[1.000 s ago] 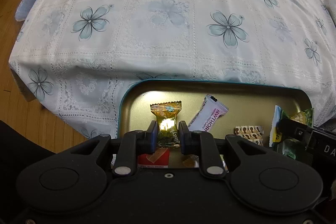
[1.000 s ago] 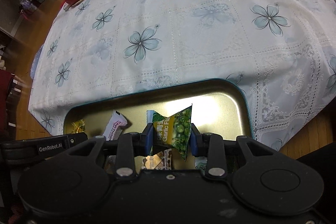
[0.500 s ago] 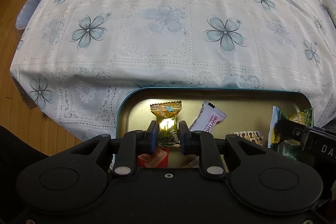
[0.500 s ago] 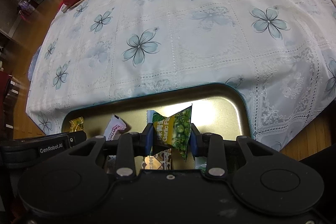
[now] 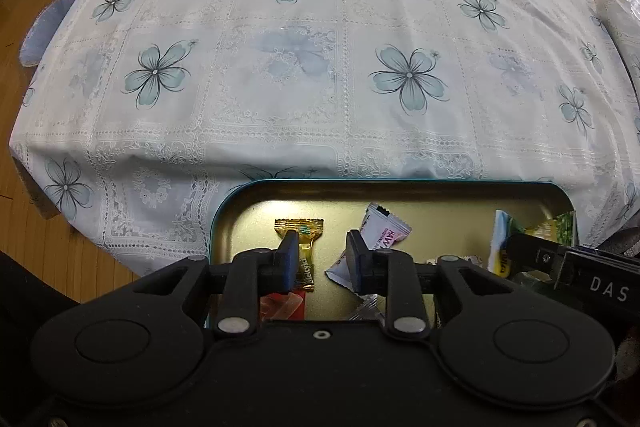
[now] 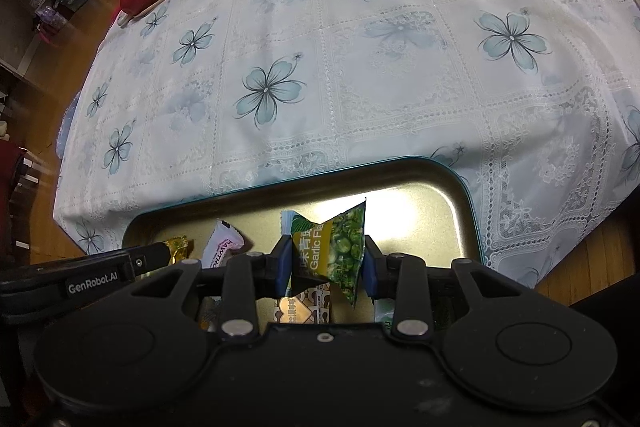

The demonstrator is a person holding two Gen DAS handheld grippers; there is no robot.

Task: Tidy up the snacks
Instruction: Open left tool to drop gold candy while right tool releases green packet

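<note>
The left tongs (image 5: 322, 259) are opening, the gold candy (image 5: 303, 247) loose against one pad over the tin tray (image 5: 224, 211); best let it drop flat before lifting away. The right tongs (image 6: 325, 263) pinch a crinkly green pea packet (image 6: 340, 247). Beyond, the lacy flowered cloth (image 5: 320, 67) drapes the desk.
</note>
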